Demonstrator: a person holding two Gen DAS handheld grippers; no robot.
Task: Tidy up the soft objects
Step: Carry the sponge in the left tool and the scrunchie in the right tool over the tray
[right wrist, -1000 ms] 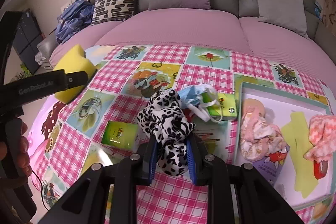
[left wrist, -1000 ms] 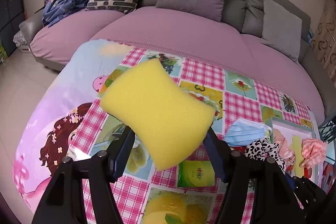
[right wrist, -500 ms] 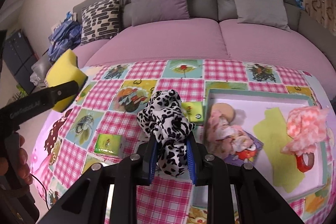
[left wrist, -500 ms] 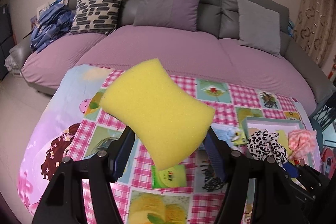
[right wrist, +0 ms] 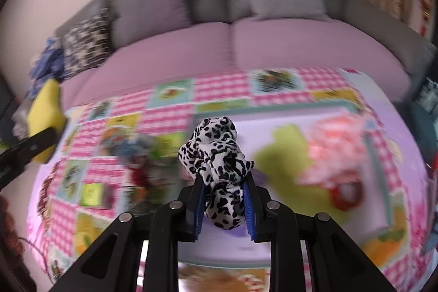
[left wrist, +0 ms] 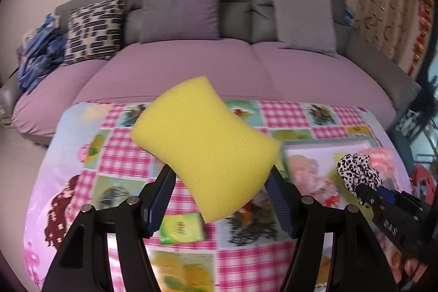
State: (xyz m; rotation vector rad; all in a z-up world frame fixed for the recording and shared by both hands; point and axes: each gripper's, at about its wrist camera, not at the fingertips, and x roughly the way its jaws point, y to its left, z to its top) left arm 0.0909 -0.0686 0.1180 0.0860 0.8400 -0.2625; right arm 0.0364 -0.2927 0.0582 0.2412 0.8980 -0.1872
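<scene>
My left gripper (left wrist: pixel 220 179) is shut on a yellow sponge (left wrist: pixel 204 148) and holds it above the checked tablecloth (left wrist: pixel 123 160). My right gripper (right wrist: pixel 225 182) is shut on a leopard-print scrunchie (right wrist: pixel 216 152) and holds it over the left part of a shallow white tray (right wrist: pixel 251 125). The tray holds a pink ruffled scrunchie (right wrist: pixel 336 152), a yellow-green cloth (right wrist: pixel 284 155) and a red ring (right wrist: pixel 346 193). In the left wrist view the scrunchie (left wrist: pixel 357 173) and the tray (left wrist: pixel 309 149) show at the right. The right wrist view is blurred.
A green packet (left wrist: pixel 182 227) lies on the cloth under the sponge. A blue face mask (right wrist: pixel 134 149) and a green packet (right wrist: pixel 91 194) lie left of the tray. A pink and grey sofa (left wrist: pixel 219 64) with cushions stands behind the table.
Both grippers have moved right with their loads. The scrunchie now hangs over the tray's left part rather than beside it. The sponge has come closer to the tray.
</scene>
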